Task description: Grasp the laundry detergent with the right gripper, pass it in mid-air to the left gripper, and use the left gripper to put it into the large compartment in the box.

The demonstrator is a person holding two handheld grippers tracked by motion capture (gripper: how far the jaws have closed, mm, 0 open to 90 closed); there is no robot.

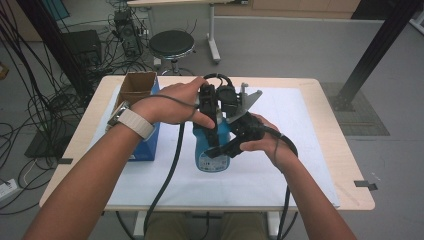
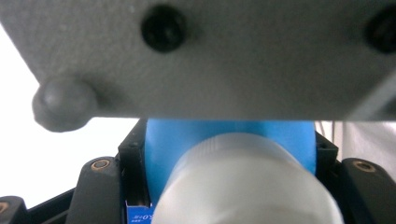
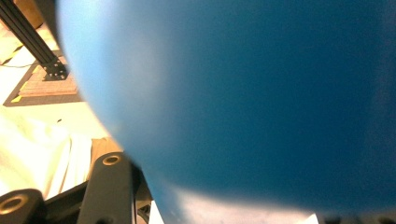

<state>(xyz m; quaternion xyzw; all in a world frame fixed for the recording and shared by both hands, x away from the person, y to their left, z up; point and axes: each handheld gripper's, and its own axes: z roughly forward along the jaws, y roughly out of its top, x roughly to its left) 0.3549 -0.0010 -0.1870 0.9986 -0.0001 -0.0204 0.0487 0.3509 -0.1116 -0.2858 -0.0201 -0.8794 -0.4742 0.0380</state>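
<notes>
A smooth, glossy blue plastic bottle (image 1: 212, 150) with a frosted matt cap (image 2: 247, 186) is seen on white paper sheeting (image 1: 280, 170) laid over a pale wood table (image 1: 345, 165), beside a brown cardboard box (image 1: 136, 86)

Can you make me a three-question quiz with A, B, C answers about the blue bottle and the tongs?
1. Where is the cardboard box?
A. left of the bottle
B. on the stool
C. right of the bottle

2. What colour is the bottle?
A. red
B. blue
C. green

3. What are the left tongs doing?
A. lying on the table
B. hanging open in the air
C. clamped near the bottle's top

Answers: 1 A, it sits at the table's left in the high view. 2 B, its body is blue. 3 C, the left gripper view shows blue pinched between the jaws, below the pale cap.
</notes>
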